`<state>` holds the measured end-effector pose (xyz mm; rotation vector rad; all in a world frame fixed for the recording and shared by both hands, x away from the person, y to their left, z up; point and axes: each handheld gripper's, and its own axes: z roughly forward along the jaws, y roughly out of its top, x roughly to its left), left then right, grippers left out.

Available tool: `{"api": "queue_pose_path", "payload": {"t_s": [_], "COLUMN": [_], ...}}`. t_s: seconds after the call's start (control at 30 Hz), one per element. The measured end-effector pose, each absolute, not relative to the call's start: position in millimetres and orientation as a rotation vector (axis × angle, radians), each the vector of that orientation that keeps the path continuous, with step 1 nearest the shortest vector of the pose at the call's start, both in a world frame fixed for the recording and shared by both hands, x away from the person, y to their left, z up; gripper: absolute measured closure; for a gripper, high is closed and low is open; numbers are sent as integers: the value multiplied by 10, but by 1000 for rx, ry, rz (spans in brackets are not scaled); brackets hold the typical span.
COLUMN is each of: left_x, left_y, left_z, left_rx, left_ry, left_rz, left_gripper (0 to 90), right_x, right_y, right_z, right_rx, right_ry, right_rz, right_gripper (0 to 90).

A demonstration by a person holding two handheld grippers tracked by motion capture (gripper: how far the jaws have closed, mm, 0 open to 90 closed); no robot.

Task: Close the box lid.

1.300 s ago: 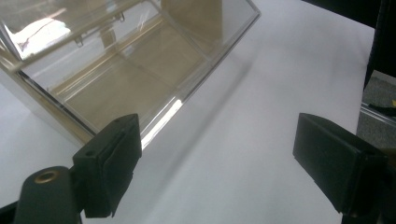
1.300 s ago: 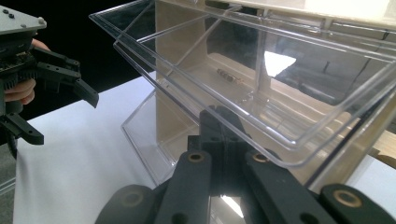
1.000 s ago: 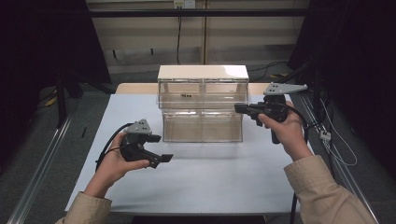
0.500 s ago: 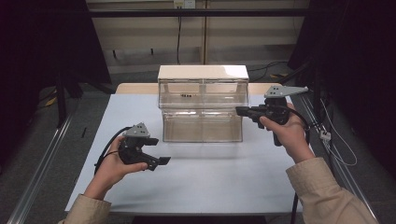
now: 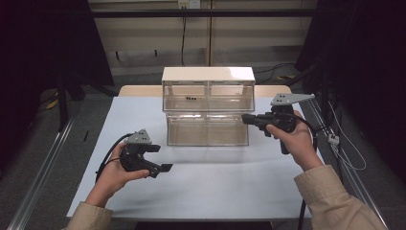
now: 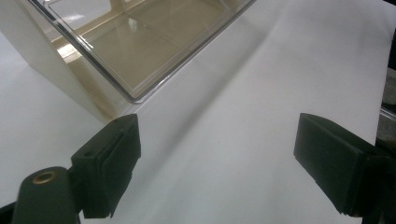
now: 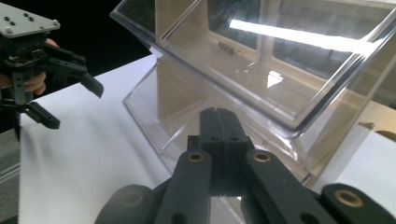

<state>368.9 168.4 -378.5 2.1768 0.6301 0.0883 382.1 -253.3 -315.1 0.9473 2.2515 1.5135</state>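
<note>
**A:** So what've you got in front of you, biggest stuff first?

**B:** Your white table (image 5: pixel 201 191) takes up most of the high view, sitting on a grey floor. In the middle, toward the far side, there's a clear plastic two-tier drawer cabinet (image 5: pixel 208 108) with a cream top. The lower tier sticks out toward you further than the upper one.

**A:** Anything inside it?

**B:** One small dark thing (image 5: pixel 191 98) in the upper left compartment. In your right gripper view it shows as a thin little striped piece (image 7: pixel 228 48) lying on the compartment floor; too small to name. The lower tier looks bare as far as I can see.

**A:** And my hands?

**B:** Your right gripper (image 5: pixel 249 118) is up at the cabinet's right end, tips pointing left at the lower tier's top edge. Its jaws are pressed flat together with nothing between them, and I can't tell if the tips actually touch the plastic. Your left gripper (image 5: pixel 160 158) hangs low over the table, near the cabinet's front left corner but clearly apart from it. Its jaws are spread wide, just bare table between them.
</note>
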Motion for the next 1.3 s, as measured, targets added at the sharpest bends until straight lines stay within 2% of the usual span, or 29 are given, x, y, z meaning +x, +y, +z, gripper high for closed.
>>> {"api": "queue_pose_path", "payload": {"t_s": [0.07,0.27,0.5,0.6,0.67,0.93,1.3], "left_x": [3684,3664,3646,3637,3630,3609,3573], "left_y": [1699,1754,1809,1837,1852,1910,1957], "left_z": [-3801,-3849,-3893,-3917,-3933,-3970,-4014], "left_rx": [2177,2171,2174,2168,2164,2163,2156], "left_ry": [634,648,651,664,664,671,667], "left_rz": [98,102,121,126,127,143,151], "left_gripper": [140,130,123,119,118,107,93], "right_x": [3796,3696,3586,3547,3525,3446,3320], "right_y": [-2533,-2538,-2548,-2546,-2542,-2529,-2516], "right_z": [-3178,-3294,-3370,-3406,-3433,-3513,-3694], "right_rx": [950,967,968,962,967,958,959], "right_ry": [2259,2277,2287,2292,2293,2315,2338], "right_rz": [1530,1509,1480,1473,1465,1426,1399], "right_gripper": [866,606,455,425,372,291,229]}}
